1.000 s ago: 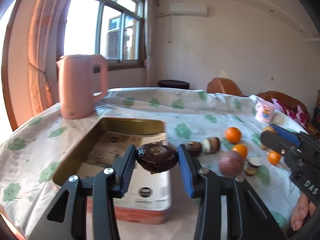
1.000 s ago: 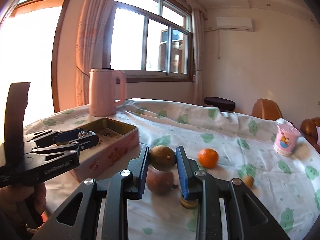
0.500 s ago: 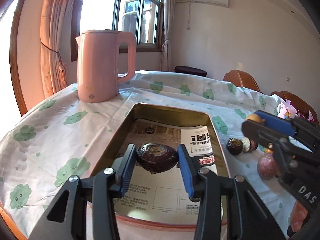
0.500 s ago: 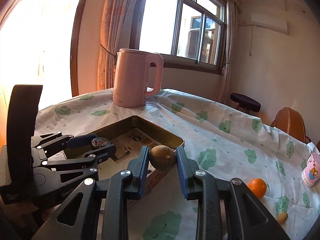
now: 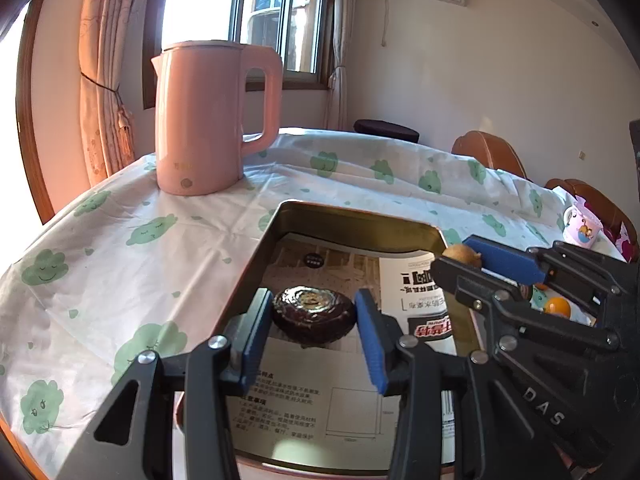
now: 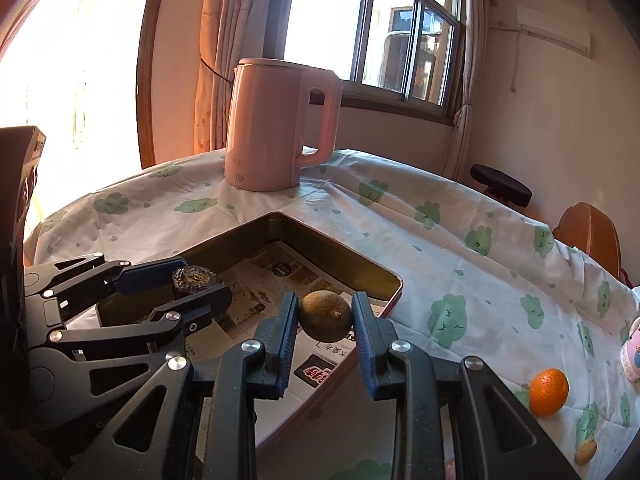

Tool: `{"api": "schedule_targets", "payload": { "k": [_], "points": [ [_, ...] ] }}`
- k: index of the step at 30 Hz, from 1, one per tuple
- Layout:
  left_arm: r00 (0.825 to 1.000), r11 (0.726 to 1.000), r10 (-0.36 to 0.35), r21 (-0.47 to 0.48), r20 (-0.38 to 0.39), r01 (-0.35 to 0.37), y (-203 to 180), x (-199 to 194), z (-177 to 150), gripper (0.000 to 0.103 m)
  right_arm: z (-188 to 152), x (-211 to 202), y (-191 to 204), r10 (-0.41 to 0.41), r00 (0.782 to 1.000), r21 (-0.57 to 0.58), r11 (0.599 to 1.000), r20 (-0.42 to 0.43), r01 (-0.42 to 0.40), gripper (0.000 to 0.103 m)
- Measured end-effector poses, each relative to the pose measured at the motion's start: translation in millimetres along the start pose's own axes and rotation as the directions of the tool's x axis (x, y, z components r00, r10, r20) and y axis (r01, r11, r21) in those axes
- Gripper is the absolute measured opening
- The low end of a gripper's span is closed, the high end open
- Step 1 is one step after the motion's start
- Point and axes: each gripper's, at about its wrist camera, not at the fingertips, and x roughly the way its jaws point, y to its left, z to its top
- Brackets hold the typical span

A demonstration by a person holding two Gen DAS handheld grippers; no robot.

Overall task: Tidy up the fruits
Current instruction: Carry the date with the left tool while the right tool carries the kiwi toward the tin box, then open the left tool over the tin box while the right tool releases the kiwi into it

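While both claws are held above the open metal tin [image 5: 352, 216], each is seen to be carrying one fruit. The left claw [image 5: 314, 336] is pinched on a dark, wrinkled, flattened fruit [image 5: 314, 314], which is clamped between the blue pads and suspended over the paper liner [image 5: 320, 400] at the near half of the tin. The right claw [image 6: 325, 328] is pressed almost together on a small brownish-green round fruit [image 6: 326, 316], which is held over the tin's right-hand edge, just inside the rim as the right wrist view gives it. Compared with one second earlier, both claws have been carried across the tabletop [image 6: 460, 264] from the cluster of loose fruit to the tin; the opening of neither claw has altered during that travel, so both grips are judged secure. The transport step is therefore judged complete, and release into the tin is judged to be the step in hand. Whether either fruit is already touching the liner cannot be told; both appear to be clear of it. Some care is judged necessary on release, since the two claws stand close together over the tin and the round fruit may roll on the smooth paper. An orange [image 6: 548, 392] and a small yellowish fruit [image 6: 586, 450] are left on the tabletop well to the right of the tin, so the task is judged unfinished. A pink kettle [image 5: 212, 116] stands beyond the tin's far end.
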Motion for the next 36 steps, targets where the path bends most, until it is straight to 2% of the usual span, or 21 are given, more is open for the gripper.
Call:
{"api": "schedule_targets", "payload": {
  "k": [3,13,36],
  "points": [
    [1.000,1.000,-0.010,-0.011,-0.015,0.010,2.6,2.7,0.2,0.044,0.6,3.7,-0.4,0.003,1.000,0.009,1.000,-0.009,-0.003,0.029],
    [0.998,1.000,0.022,-0.005,-0.063,-0.022,2.5,11.3,-2.0,0.044,-2.3,12.2,0.5,0.007,0.999,0.017,1.000,-0.035,-0.007,0.029],
    [0.997,0.999,0.046,0.010,-0.057,-0.046,1.7,9.6,-3.1,0.046,-6.9,19.2,-5.9,0.034,0.998,0.057,0.998,-0.060,-0.030,0.029]
  ]
}}
